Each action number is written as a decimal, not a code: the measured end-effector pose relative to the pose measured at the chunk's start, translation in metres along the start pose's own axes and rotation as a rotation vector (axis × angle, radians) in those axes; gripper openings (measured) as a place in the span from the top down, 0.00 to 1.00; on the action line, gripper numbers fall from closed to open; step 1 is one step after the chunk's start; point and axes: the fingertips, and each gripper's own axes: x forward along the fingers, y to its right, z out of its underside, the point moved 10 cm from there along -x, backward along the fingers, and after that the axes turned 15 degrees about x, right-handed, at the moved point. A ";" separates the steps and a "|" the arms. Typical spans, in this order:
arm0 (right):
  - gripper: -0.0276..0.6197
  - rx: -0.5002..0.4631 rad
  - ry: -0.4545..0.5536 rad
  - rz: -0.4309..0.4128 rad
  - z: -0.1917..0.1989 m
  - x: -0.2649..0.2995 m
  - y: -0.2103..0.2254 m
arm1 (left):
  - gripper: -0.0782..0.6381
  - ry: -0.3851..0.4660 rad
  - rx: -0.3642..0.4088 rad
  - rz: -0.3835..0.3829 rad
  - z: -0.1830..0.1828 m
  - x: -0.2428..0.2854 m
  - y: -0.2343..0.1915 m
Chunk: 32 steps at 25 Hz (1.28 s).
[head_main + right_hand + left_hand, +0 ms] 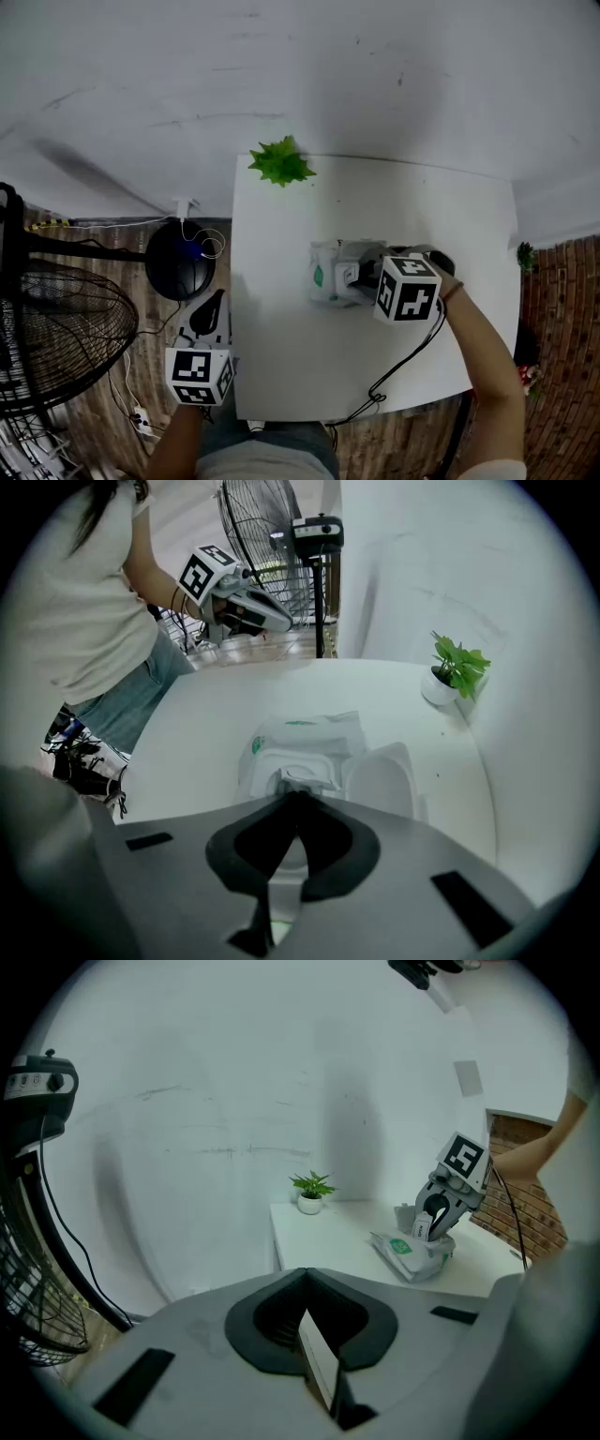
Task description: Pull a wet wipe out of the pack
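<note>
A white wet wipe pack (325, 273) with a green label lies mid-table, its round lid (382, 780) flipped open to the right. My right gripper (349, 275) sits right on top of it. In the right gripper view the jaws (298, 797) meet at the pack's opening, shut on the tuft of wet wipe (298, 779) that sticks up there. My left gripper (216, 305) hangs off the table's left edge over the floor, shut and empty (305, 1277). From there the pack (411, 1252) shows far off, with the right gripper (441, 1215) above it.
A small potted plant (281, 161) stands at the white table's (281, 366) far left corner. Left of the table are a standing fan (56, 328), a black round base (180, 261) and cables on the wooden floor. A brick wall (562, 309) rises at the right.
</note>
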 end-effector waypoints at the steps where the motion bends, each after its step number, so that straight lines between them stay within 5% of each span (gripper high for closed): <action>1: 0.95 0.005 0.000 0.003 0.001 -0.001 0.000 | 0.89 0.001 -0.001 0.000 0.000 0.000 0.000; 32: 0.95 0.086 0.021 0.212 0.006 -0.049 -0.024 | 0.89 0.070 0.034 0.053 -0.015 -0.026 0.002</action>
